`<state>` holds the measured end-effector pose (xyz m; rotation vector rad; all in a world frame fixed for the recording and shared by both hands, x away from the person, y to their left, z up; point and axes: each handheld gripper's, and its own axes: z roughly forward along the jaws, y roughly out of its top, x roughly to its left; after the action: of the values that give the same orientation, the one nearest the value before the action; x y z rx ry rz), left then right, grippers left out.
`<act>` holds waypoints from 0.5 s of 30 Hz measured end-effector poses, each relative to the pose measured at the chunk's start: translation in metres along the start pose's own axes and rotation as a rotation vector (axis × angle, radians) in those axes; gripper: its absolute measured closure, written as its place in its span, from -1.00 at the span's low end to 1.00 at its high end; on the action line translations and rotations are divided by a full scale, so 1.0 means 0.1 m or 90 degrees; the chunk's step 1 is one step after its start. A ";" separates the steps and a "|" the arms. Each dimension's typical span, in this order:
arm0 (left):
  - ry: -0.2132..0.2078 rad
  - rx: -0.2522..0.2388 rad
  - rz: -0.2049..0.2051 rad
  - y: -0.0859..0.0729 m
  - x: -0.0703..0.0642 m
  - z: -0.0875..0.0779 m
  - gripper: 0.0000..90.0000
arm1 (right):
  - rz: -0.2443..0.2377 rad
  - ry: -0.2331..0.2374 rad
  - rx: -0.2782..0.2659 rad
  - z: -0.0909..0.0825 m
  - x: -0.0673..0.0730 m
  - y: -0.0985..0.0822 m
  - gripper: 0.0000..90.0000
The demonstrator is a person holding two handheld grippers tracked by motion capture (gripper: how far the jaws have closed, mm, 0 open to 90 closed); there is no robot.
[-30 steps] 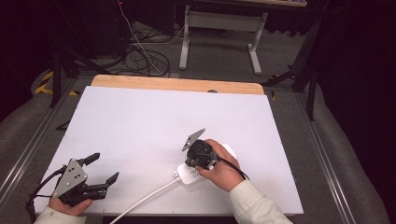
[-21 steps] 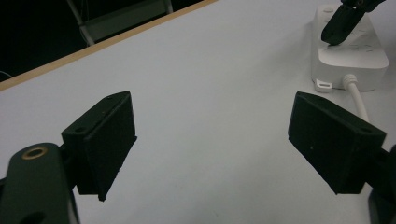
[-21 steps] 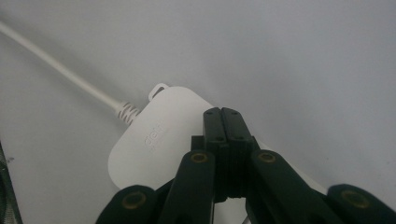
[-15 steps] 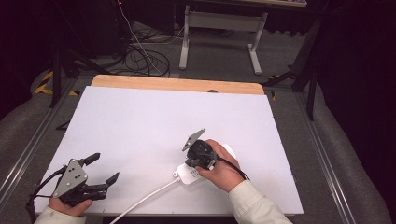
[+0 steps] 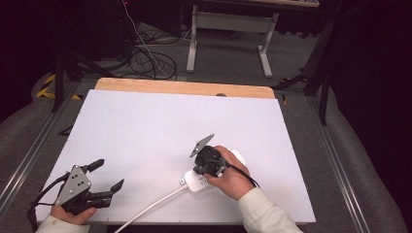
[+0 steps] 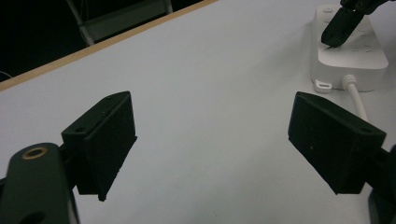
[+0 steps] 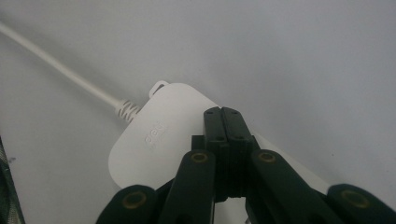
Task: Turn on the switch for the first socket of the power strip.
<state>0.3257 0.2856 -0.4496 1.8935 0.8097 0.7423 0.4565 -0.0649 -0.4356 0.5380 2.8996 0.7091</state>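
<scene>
A: The right hand-held gripper [image 5: 198, 171], jaws pressed together, bears its tips on the white power strip [image 7: 156, 140] near the surface's [image 5: 160, 121] front edge. A slip could shove the strip or snag its cord [image 5: 148, 209].

B: The left hand-held gripper [image 5: 108, 175] sits spread and empty at the front-left corner; beyond both lies open room.

Power strip [image 5: 199, 180] on table [image 5: 145, 126], near edge.
</scene>
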 end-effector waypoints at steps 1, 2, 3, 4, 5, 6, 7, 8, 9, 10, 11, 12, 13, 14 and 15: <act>-0.001 0.001 0.000 0.00 0.00 0.00 -0.65 | 0.001 -0.001 -0.001 0.00 0.00 0.00 1.00; -0.001 0.001 0.000 0.00 0.00 0.00 -0.65 | 0.003 0.001 0.001 0.00 0.00 0.00 1.00; -0.002 0.002 -0.001 0.00 0.00 0.00 -0.65 | 0.003 0.001 0.001 0.00 0.00 0.00 1.00; -0.001 0.001 0.000 0.00 0.00 0.00 -0.65 | 0.007 0.003 0.001 0.00 0.00 0.00 1.00; -0.001 0.001 0.000 0.00 0.00 0.00 -0.65 | 0.008 0.006 0.000 0.01 -0.01 0.00 1.00; 0.000 0.000 0.000 0.00 0.00 0.00 -0.65 | 0.006 0.008 -0.001 0.01 -0.02 0.00 1.00; 0.000 0.000 0.000 0.00 0.00 0.00 -0.65 | 0.008 0.006 -0.001 0.01 -0.01 0.00 1.00; 0.000 0.000 0.000 0.00 0.00 0.00 -0.65 | 0.008 0.006 -0.001 0.01 -0.01 0.00 1.00; -0.001 0.001 0.000 0.00 0.00 0.00 -0.65 | 0.003 0.002 0.001 0.01 0.01 0.00 1.00; -0.001 0.001 0.000 0.00 0.00 0.00 -0.65 | 0.000 0.001 0.001 0.01 0.01 0.00 1.00; -0.001 0.000 0.000 0.00 0.00 0.00 -0.65 | -0.001 0.000 0.001 0.01 0.00 0.00 1.00; -0.001 0.000 0.000 0.00 0.00 0.00 -0.65 | -0.001 0.000 0.001 0.01 0.00 0.00 1.00; -0.001 0.000 0.001 0.00 0.00 0.00 -0.65 | 0.003 0.003 0.001 0.01 0.00 -0.01 1.00; -0.001 0.000 0.000 0.00 0.00 0.00 -0.65 | 0.002 0.002 0.002 0.01 0.00 0.00 1.00; -0.001 0.000 0.000 0.00 0.00 0.00 -0.65 | 0.001 0.002 0.000 0.02 0.00 -0.01 1.00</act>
<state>0.3257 0.2854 -0.4495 1.8933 0.8089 0.7414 0.4568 -0.0646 -0.4373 0.5393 2.9030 0.7101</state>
